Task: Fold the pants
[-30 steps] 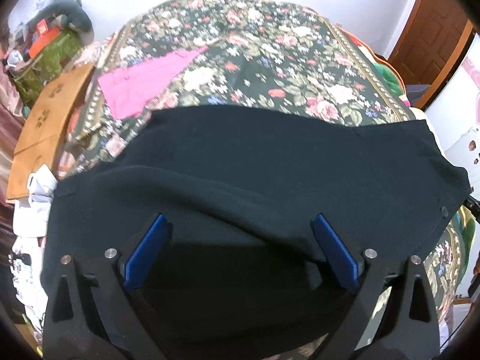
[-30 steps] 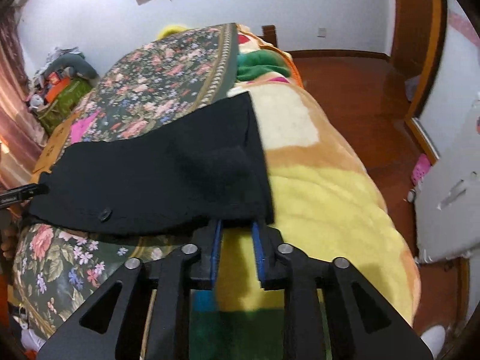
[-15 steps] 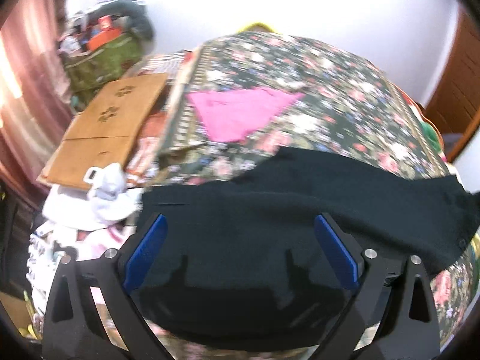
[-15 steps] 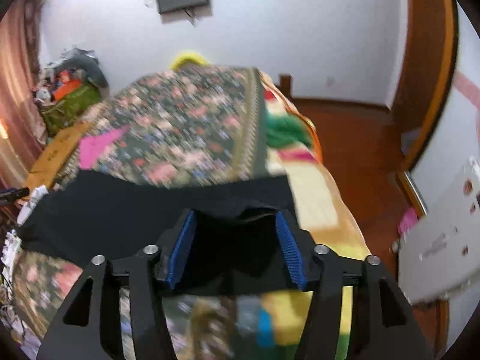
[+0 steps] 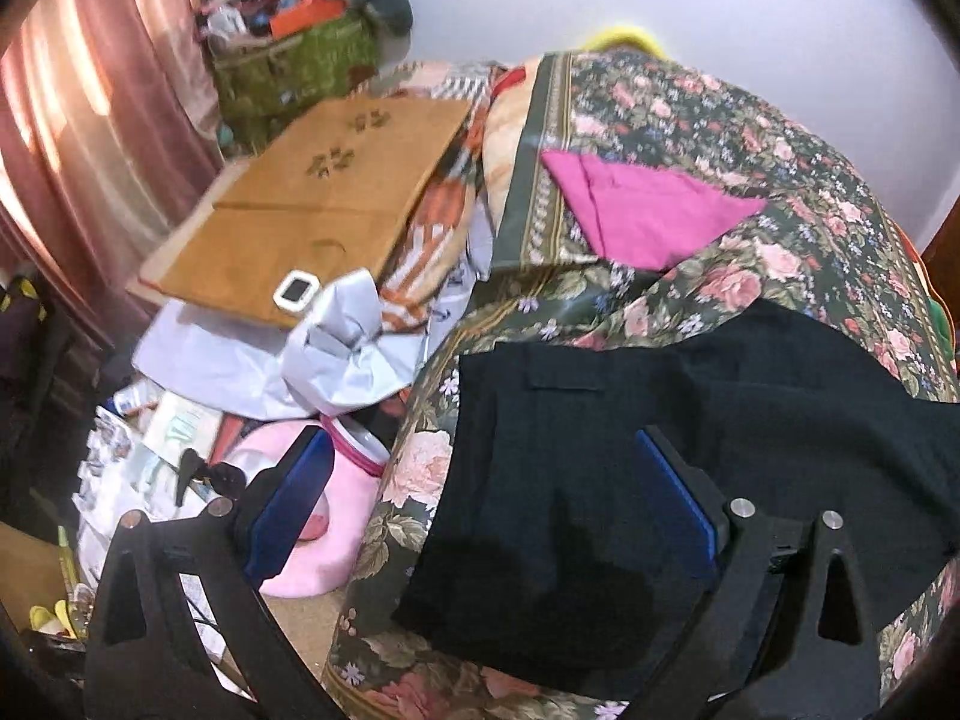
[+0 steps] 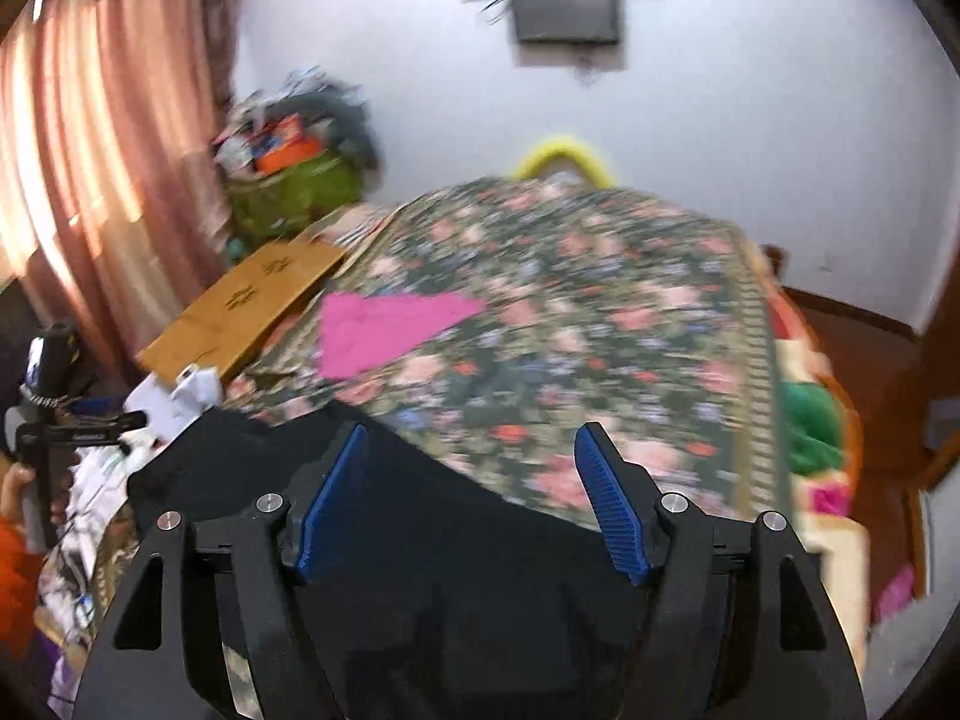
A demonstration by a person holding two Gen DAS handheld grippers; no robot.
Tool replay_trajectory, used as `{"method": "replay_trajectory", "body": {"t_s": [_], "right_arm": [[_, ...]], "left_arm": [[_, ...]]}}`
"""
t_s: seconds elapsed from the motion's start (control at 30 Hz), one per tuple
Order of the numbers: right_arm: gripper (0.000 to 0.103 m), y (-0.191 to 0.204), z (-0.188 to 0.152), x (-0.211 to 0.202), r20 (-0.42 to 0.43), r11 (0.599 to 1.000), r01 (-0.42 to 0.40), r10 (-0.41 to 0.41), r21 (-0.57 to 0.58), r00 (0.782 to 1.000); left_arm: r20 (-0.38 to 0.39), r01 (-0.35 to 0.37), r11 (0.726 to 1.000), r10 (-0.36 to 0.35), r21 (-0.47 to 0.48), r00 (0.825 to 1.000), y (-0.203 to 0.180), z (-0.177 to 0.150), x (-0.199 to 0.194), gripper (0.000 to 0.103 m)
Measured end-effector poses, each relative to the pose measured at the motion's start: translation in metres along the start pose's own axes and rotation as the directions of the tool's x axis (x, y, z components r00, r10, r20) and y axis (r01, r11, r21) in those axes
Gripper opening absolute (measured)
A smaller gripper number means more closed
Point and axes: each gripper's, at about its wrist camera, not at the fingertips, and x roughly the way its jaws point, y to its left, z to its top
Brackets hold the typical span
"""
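The black pants (image 5: 690,450) are lying across the floral bedspread (image 5: 750,138), waistband end pointing toward the cardboard (image 5: 312,204) side; left tool (image 5: 480,516) and right tool (image 6: 471,498) are both gaping apart above them.

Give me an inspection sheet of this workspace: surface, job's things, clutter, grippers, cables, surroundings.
Surface: bed under a floral bedspread.
Job's things: black pants lying on the near end of the bedspread.
Clutter: pink cloth on the bedspread; cardboard sheet, papers and bags beside the bed.
Grippers: left gripper open, right gripper open, both over the pants.
Cables: nothing seen.
Surroundings: pink curtain, white wall, wall-mounted screen.
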Motion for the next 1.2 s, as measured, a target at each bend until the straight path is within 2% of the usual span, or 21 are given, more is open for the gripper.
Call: {"method": "replay_trajectory", "body": {"t_s": [0.1, 0.23, 0.4, 0.5, 0.53, 0.6, 0.67, 0.7, 0.73, 0.77, 0.8, 0.83, 0.93, 1.0, 1.03, 1.07, 1.1, 1.17, 1.2], "right_arm": [[0.068, 0.023, 0.007, 0.045, -0.080, 0.997, -0.065, 0.062, -0.038, 0.995], [0.068, 0.045, 0.011, 0.098, -0.187, 0.987, -0.135, 0.118, -0.081, 0.975], [0.067, 0.066, 0.015, 0.152, -0.298, 0.972, -0.196, 0.151, -0.127, 0.943], [0.067, 0.074, 0.017, 0.180, -0.353, 0.968, -0.218, 0.162, -0.127, 0.922], [0.063, 0.076, 0.018, 0.189, -0.364, 0.967, -0.220, 0.160, -0.131, 0.918], [0.058, 0.078, 0.019, 0.202, -0.379, 0.964, -0.239, 0.178, -0.119, 0.908], [0.052, 0.080, 0.018, 0.216, -0.399, 0.962, -0.260, 0.205, -0.088, 0.894], [0.049, 0.081, 0.017, 0.221, -0.411, 0.960, -0.267, 0.213, -0.078, 0.886], [0.044, 0.082, 0.016, 0.226, -0.428, 0.960, -0.272, 0.218, -0.070, 0.877], [0.040, 0.085, 0.013, 0.231, -0.444, 0.960, -0.268, 0.207, -0.077, 0.872], [0.035, 0.088, 0.012, 0.233, -0.442, 0.959, -0.264, 0.194, -0.103, 0.876], [0.024, 0.091, 0.013, 0.233, -0.439, 0.956, -0.266, 0.188, -0.122, 0.878], [0.011, 0.096, 0.014, 0.231, -0.434, 0.948, -0.265, 0.168, -0.175, 0.885], [0.009, 0.098, 0.012, 0.228, -0.417, 0.943, -0.253, 0.145, -0.216, 0.897], [0.008, 0.099, 0.012, 0.228, -0.408, 0.943, -0.241, 0.132, -0.229, 0.904], [0.008, 0.099, 0.012, 0.229, -0.403, 0.943, -0.231, 0.120, -0.239, 0.907], [0.008, 0.099, 0.012, 0.231, -0.399, 0.943, -0.223, 0.111, -0.246, 0.910], [0.008, 0.100, 0.010, 0.234, -0.393, 0.947, -0.203, 0.092, -0.249, 0.915], [0.008, 0.100, 0.009, 0.236, -0.400, 0.948, -0.200, 0.089, -0.246, 0.912]], "left_arm": [[-0.043, 0.018, 1.000, -0.018, -0.002, 0.999, 0.005, 0.007, 0.019, 0.100], [-0.104, 0.077, 0.997, -0.078, -0.010, 0.992, 0.007, 0.020, 0.048, 0.100], [-0.196, 0.151, 0.988, -0.148, 0.003, 0.969, -0.001, 0.031, 0.089, 0.099], [-0.255, 0.178, 0.984, -0.171, 0.005, 0.952, -0.006, 0.031, 0.109, 0.090], [-0.274, 0.188, 0.982, -0.180, 0.005, 0.945, -0.007, 0.030, 0.116, 0.087], [-0.297, 0.209, 0.978, -0.201, -0.006, 0.934, -0.008, 0.026, 0.128, 0.086], [-0.288, 0.223, 0.975, -0.220, -0.024, 0.932, -0.007, 0.021, 0.131, 0.083], [-0.272, 0.232, 0.973, -0.229, -0.021, 0.935, -0.007, 0.019, 0.129, 0.079], [-0.260, 0.246, 0.969, -0.241, -0.016, 0.935, -0.008, 0.018, 0.127, 0.066], [-0.250, 0.261, 0.965, -0.255, -0.011, 0.934, -0.010, 0.016, 0.124, 0.058], [-0.234, 0.247, 0.969, -0.239, 0.005, 0.942, -0.012, 0.013, 0.120, 0.056], [-0.223, 0.241, 0.970, -0.231, 0.019, 0.947, -0.013, 0.012, 0.117, 0.051], [-0.187, 0.199, 0.978, -0.184, 0.066, 0.965, -0.019, 0.008, 0.108, 0.041], [-0.169, 0.156, 0.984, -0.140, 0.082, 0.976, -0.020, 0.006, 0.103, 0.034], [-0.157, 0.116, 0.988, -0.100, 0.097, 0.983, -0.019, 0.004, 0.100, 0.029], [-0.139, 0.057, 0.990, -0.039, 0.127, 0.990, -0.019, 0.001, 0.098, 0.029], [-0.132, 0.022, 0.988, -0.002, 0.153, 0.991, -0.017, -0.003, 0.098, 0.029], [-0.162, -0.025, 0.989, 0.048, 0.145, 0.986, -0.010, -0.010, 0.103, 0.027], [-0.170, -0.018, 0.990, 0.042, 0.139, 0.985, -0.006, -0.012, 0.104, 0.027]]}}
